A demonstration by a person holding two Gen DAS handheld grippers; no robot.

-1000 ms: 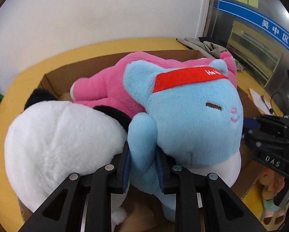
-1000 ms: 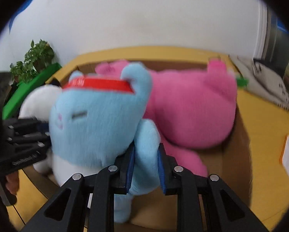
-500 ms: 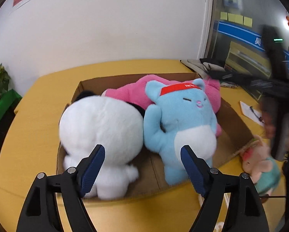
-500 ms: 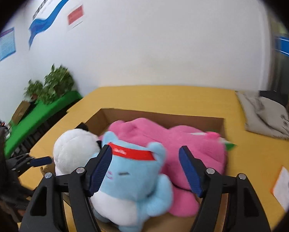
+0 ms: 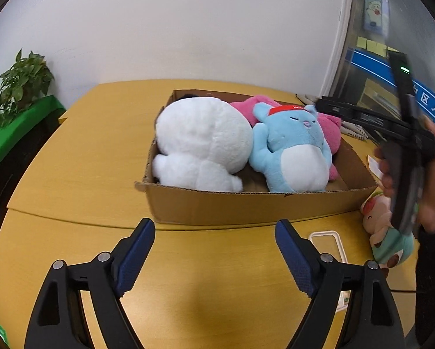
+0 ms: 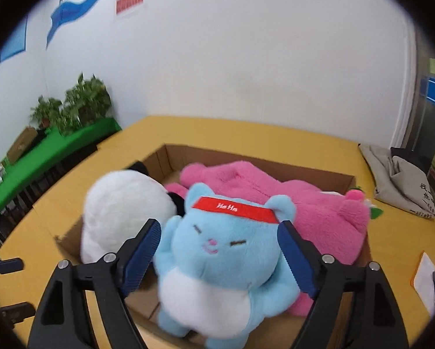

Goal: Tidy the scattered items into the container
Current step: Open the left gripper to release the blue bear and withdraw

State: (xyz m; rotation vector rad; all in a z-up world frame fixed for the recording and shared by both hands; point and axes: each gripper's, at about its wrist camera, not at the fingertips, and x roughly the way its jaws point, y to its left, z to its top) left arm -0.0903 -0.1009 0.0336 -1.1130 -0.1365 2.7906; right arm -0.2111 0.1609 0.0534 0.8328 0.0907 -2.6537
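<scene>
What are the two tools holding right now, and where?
Nothing. Both the left tool and right tool have just been opening and stand open, empty. The blue plush lies in the cardboard box.

Both hand-held grippers [image 5: 214, 250] [image 6: 218, 251] — agape, empty

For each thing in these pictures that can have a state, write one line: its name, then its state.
Left gripper: open, empty, fingers just spread.
Right gripper: open, fingers just spread, not pressing the blue plush.
Blue plush: in the box, face up.
White plush: in the box.
Pink plush: in the box.
Cardboard box: open-topped.
Small plush: outside the box, on the table.
</scene>
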